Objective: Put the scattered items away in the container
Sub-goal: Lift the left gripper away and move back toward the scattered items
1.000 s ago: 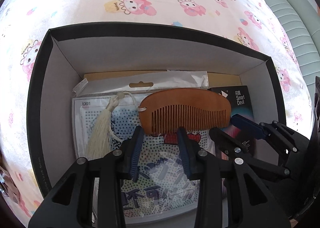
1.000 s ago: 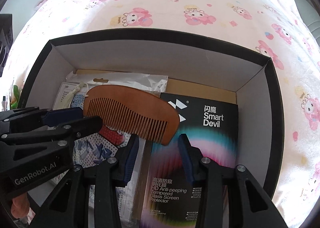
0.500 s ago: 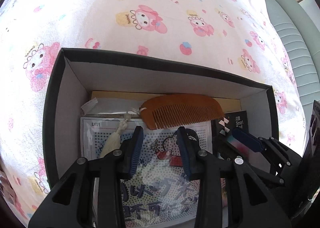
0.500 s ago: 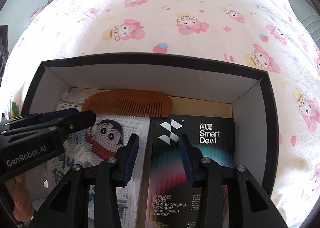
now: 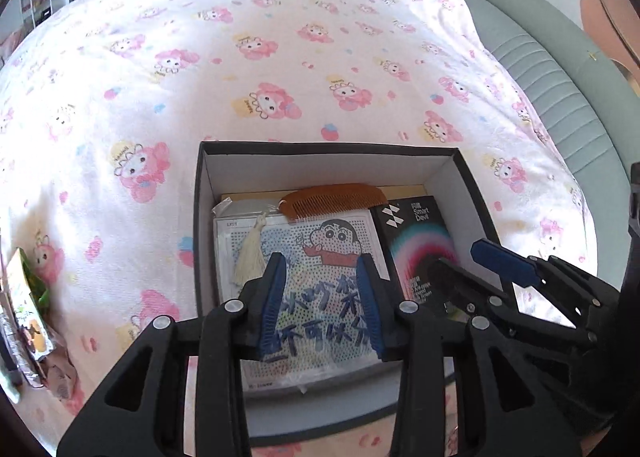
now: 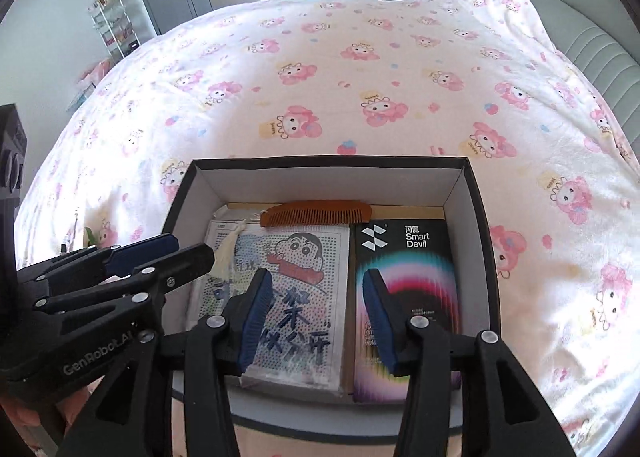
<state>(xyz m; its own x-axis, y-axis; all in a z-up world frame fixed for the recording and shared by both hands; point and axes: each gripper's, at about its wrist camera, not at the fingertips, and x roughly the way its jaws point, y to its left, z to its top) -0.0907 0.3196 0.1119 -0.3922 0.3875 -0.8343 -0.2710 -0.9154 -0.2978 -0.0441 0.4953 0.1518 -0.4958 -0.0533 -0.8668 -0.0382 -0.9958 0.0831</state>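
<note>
A black box (image 5: 328,147) with white inner walls sits on the bed. Inside it a wooden comb (image 5: 336,197) lies along the far wall. In front of the comb are a bagged bead kit (image 5: 320,253) with a cartoon boy and a cream tassel (image 5: 250,253). A black "Smart Devil" screen protector pack (image 5: 420,233) lies to the right. My left gripper (image 5: 320,261) hovers above the kit, jaws opening slightly with nothing between them. My right gripper (image 6: 316,275) hangs over the seam between the kit (image 6: 296,257) and the pack (image 6: 404,257), jaws opening and empty.
The bed (image 5: 280,57) has a pink cartoon-print sheet all around the box. Snack packets (image 5: 28,317) lie at the left edge. A grey padded headboard (image 5: 560,77) runs along the right. A wire shelf rack (image 6: 112,25) and cupboards stand beyond the bed.
Both grippers have risen and drawn back, so the box looks smaller. The comb went from lying tilted across the kit to resting flat at the far wall. The right jaws stand wider.
</note>
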